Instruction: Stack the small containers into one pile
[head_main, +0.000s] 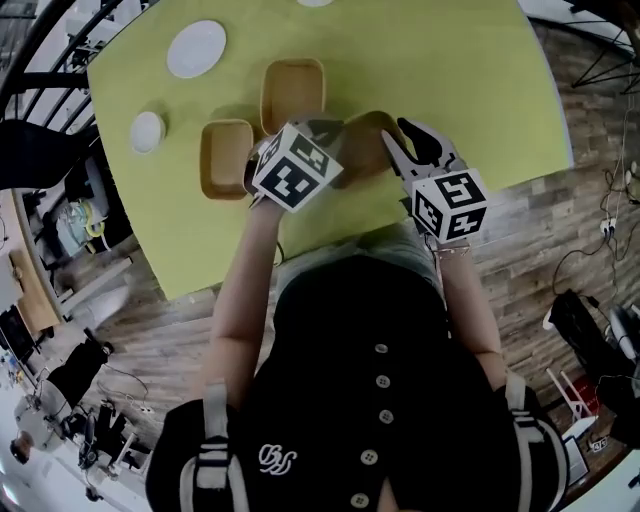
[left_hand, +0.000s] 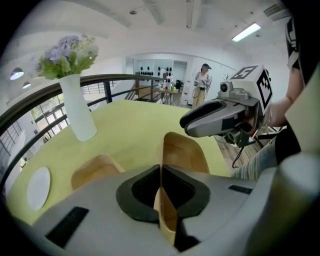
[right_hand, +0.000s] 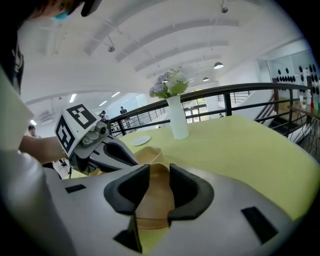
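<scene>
Three small wooden containers lie on the green table (head_main: 450, 80). One container (head_main: 292, 92) is at the back and a second container (head_main: 226, 157) sits to the left. The third container (head_main: 368, 140) lies between my two grippers. My left gripper (head_main: 325, 135) is shut on the thin side wall of this third container (left_hand: 185, 150), with the left gripper's (left_hand: 161, 167) pads pressing the wall. My right gripper (head_main: 410, 148) hovers at its right side. The right gripper's (right_hand: 159, 172) jaws stand apart over the wooden container (right_hand: 155, 195) without pressing it.
Two white plates (head_main: 196, 48) (head_main: 147, 131) lie at the table's back left. A white vase (left_hand: 77, 112) with purple flowers stands farther along the table. A dark railing (right_hand: 240, 92) runs beyond the table. The table's near edge is close to the person's body.
</scene>
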